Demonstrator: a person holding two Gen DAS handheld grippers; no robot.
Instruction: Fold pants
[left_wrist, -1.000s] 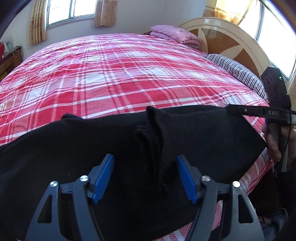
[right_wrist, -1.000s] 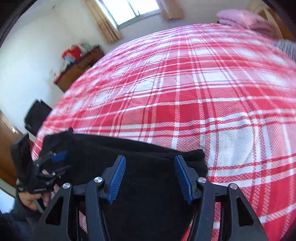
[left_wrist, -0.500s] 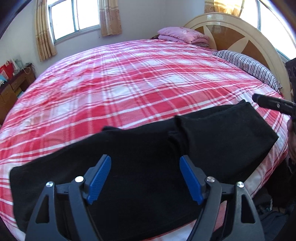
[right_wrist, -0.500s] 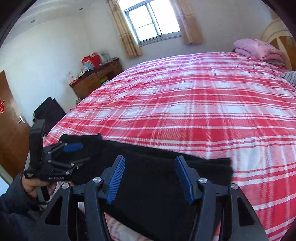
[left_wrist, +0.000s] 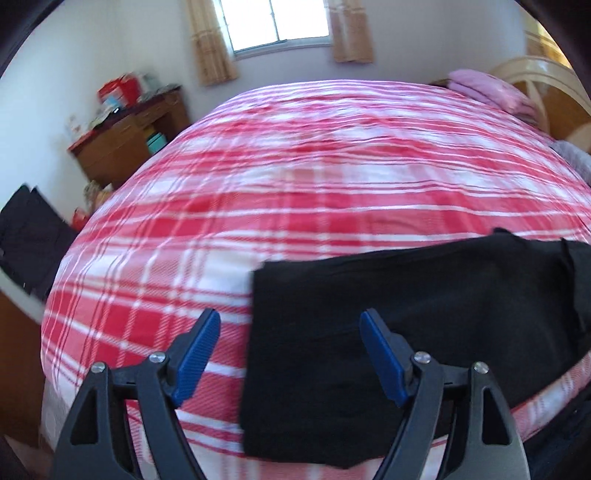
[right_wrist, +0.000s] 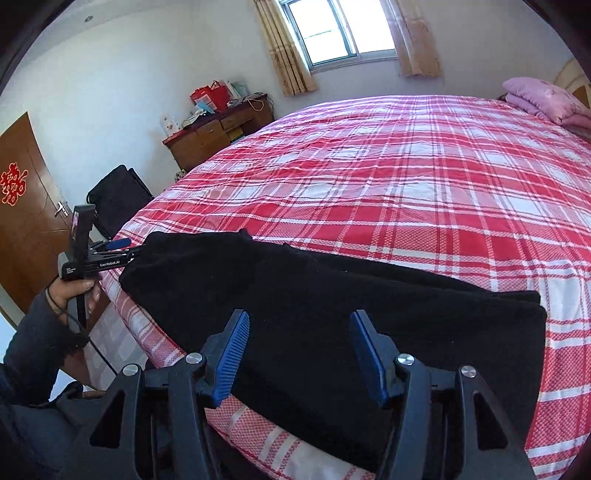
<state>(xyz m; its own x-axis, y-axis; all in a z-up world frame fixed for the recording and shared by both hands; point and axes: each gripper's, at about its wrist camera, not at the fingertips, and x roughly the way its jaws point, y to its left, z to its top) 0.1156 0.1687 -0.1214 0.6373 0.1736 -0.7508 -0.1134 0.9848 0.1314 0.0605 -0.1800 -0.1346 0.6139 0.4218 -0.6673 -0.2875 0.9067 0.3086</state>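
Note:
Black pants (right_wrist: 332, 295) lie folded lengthwise along the near edge of the red plaid bed (right_wrist: 406, 166). My right gripper (right_wrist: 299, 315) hovers open above their middle, nothing between its blue pads. In the left wrist view, my left gripper (left_wrist: 290, 314) stands open over the left end of the pants (left_wrist: 406, 295), one pad over the bedspread (left_wrist: 332, 166) and one over the cloth. The right wrist view shows that left gripper (right_wrist: 129, 248) in a person's hand, beside the pants' left end; contact cannot be told.
A wooden dresser (right_wrist: 214, 136) with clutter stands by the far wall under a window. A dark bag (right_wrist: 118, 192) and a brown door (right_wrist: 22, 206) are on the left. Pink pillows (right_wrist: 543, 96) lie by the headboard (left_wrist: 546, 81).
The left gripper swept left along the pants from their middle to the left end, its jaws a little wider. The right gripper drew back, bringing the whole length of the pants into view.

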